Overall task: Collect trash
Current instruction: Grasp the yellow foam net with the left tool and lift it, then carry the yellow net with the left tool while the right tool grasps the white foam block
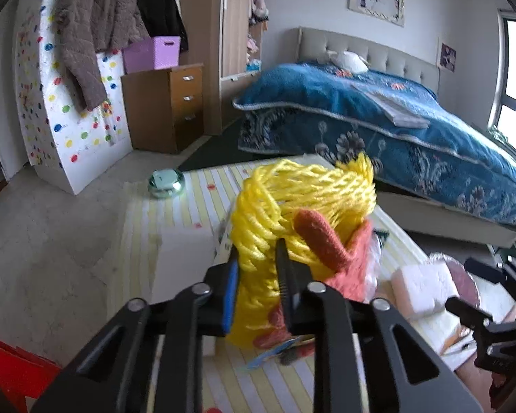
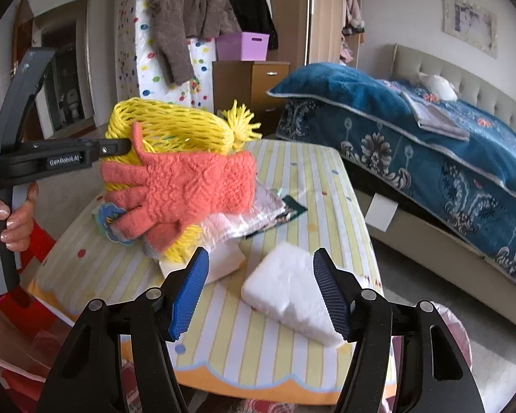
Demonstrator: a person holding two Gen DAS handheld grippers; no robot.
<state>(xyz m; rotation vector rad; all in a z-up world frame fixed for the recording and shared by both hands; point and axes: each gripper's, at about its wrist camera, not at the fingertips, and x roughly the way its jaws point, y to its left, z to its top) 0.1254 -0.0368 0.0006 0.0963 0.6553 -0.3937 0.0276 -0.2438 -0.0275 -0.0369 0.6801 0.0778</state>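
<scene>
Yellow mesh bundle lifted over the striped bench

Above the yellow-striped bench [image 2: 292, 179], the left tongs [image 1: 256, 268] pinch a yellow foam-mesh sleeve [image 1: 292, 199] with a coral knitted glove [image 2: 185, 189] draped on it; the right tongs [image 2: 261, 292] gape empty, nearest the white foam block [image 2: 289, 289] lying just ahead, long axis slanting rightward.

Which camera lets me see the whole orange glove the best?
The right wrist view: the orange glove shows whole there, fingers spread, hanging against the yellow net the left gripper holds. The left wrist view shows only one finger and an edge behind the net.
</scene>
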